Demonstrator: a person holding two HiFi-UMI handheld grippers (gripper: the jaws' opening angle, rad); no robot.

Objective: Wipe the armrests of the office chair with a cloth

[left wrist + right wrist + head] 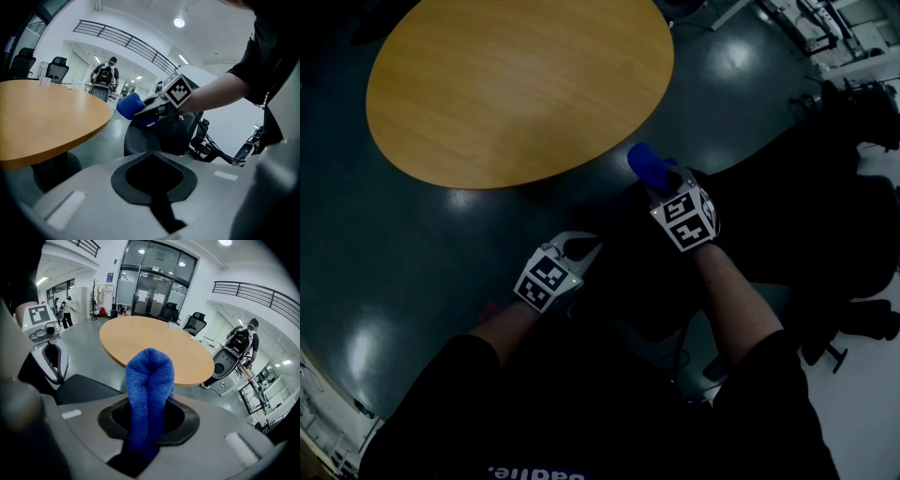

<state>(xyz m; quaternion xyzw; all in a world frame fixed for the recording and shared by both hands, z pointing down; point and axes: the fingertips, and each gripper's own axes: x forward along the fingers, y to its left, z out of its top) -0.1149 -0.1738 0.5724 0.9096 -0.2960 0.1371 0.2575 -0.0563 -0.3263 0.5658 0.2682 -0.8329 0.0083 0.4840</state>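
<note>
My right gripper (150, 401) is shut on a blue knitted cloth (149, 373), which stands up out of its jaws. In the head view the cloth (647, 164) pokes out ahead of the right gripper (667, 186), just off the table's near edge. My left gripper (584, 249) sits lower left of it, apart, with nothing held; its jaws (151, 153) are together. The black office chair (161, 133) lies under and between both grippers (652, 281). A dark padded part of the chair (84, 387) shows below the left gripper (52, 359). The armrests are too dark to tell apart.
A round wooden table (516, 84) fills the space ahead, on a dark pedestal (51, 168). More black chairs (853, 187) stand to the right and beyond the table (196, 324). A person with a backpack (243, 341) stands far off on the glossy grey floor (384, 262).
</note>
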